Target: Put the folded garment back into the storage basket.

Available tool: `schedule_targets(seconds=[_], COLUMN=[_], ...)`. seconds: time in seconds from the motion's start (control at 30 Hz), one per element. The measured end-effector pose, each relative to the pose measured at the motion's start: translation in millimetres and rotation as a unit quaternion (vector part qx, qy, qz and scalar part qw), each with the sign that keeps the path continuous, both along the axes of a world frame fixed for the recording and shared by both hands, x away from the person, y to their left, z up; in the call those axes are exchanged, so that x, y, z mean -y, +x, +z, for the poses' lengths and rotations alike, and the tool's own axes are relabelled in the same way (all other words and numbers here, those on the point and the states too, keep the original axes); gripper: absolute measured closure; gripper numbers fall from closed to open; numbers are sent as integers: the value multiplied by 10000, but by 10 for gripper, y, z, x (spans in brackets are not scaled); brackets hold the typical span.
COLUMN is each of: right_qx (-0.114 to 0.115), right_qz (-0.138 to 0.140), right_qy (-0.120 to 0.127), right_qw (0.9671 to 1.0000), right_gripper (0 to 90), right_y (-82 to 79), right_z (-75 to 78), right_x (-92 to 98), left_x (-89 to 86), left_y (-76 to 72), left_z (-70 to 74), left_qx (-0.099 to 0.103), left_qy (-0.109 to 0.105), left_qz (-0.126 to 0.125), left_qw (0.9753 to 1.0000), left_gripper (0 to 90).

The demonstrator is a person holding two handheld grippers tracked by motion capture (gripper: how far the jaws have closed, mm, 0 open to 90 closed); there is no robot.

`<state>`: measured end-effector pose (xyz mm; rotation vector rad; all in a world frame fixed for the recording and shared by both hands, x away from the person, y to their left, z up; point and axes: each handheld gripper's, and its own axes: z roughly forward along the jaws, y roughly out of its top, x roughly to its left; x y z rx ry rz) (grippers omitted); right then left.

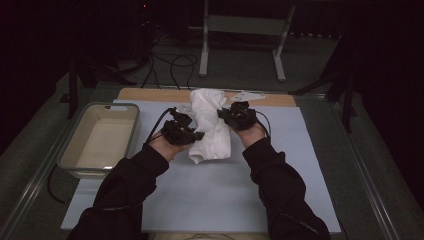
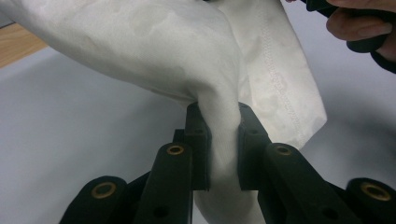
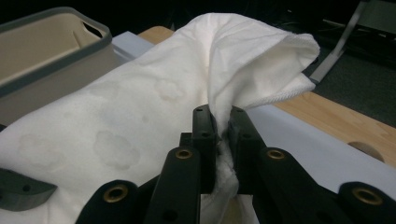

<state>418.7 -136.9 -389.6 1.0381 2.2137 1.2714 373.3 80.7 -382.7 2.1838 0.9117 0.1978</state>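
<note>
A white cloth [image 1: 210, 125] with a stitched hem and faint flower prints is held up between both grippers over the pale blue mat [image 1: 210, 195]. My left gripper [image 1: 196, 135] is shut on a thick fold of the cloth [image 2: 223, 140] near its lower end. On the other side, my right gripper [image 1: 223, 114] pinches the cloth [image 3: 223, 122] close to its upper end, jaws shut on a bunched edge. The rest of the cloth [image 3: 140, 121] drapes leftward in the right gripper view. A person's hand [image 2: 362, 28] holding the right gripper shows at the top right of the left gripper view.
A beige bin with a grey rim [image 1: 100, 137] stands on the table's left side; it also appears as the bin [image 3: 51, 51] beyond the cloth. A wooden board edge [image 1: 150, 94] lies behind the mat. Cables [image 1: 172, 65] and a metal stand [image 1: 240, 40] are on the floor beyond.
</note>
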Motion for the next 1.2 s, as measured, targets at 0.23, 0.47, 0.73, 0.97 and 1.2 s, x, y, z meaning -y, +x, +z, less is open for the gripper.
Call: schedule_targets(seconds=[0.23, 0.47, 0.73, 0.97, 1.2], right_qx=[42, 63, 106, 149, 178], right_qz=[81, 168, 275, 386, 512], right_qy=[21, 10, -11, -23, -2], right_qw=[10000, 9998, 9996, 9991, 9985], right_gripper=[838, 838, 838, 838, 838], right_y=[29, 56, 83, 102, 109], right_z=[67, 127, 188, 243, 284], right_x=[-142, -318, -510, -691, -883], left_x=[-132, -290, -490, -665, -833], left_y=[-10, -25, -43, -63, -89], left_z=[78, 138, 200, 252, 289], left_qx=[36, 43, 63, 61, 77], left_qy=[4, 15, 35, 53, 78], left_qz=[72, 164, 299, 386, 488], left_qw=[10000, 9999, 9995, 9992, 9987], left_gripper=[801, 801, 801, 801, 801])
